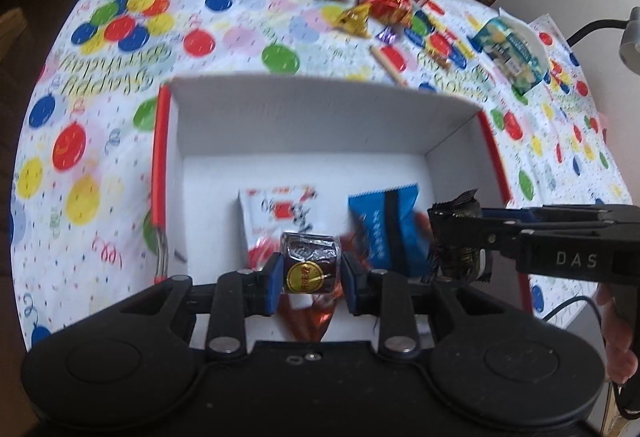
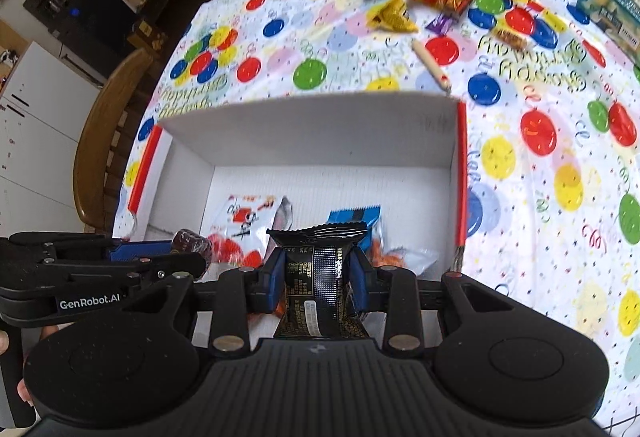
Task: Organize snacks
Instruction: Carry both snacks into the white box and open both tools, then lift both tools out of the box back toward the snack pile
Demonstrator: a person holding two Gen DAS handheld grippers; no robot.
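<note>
Snacks over white box (image 1: pixel 304 117): brown candy (image 1: pixel 310 263) clamped in left gripper (image 1: pixel 310 273), black packet (image 2: pixel 320 277) clamped in right gripper (image 2: pixel 318 279); more scattered on tablecloth (image 2: pixel 340 49).

Black tool (image 1: pixel 311 269), blue pads (image 1: pixel 275 283), silver screws

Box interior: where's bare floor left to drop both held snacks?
Free: the back strip of the box floor, between its rear wall and the white-red packet and blue packet, plus the left strip beside the white-red packet. Crowded: the near half, where those packets and orange wrappers lie under both grippers.
</note>
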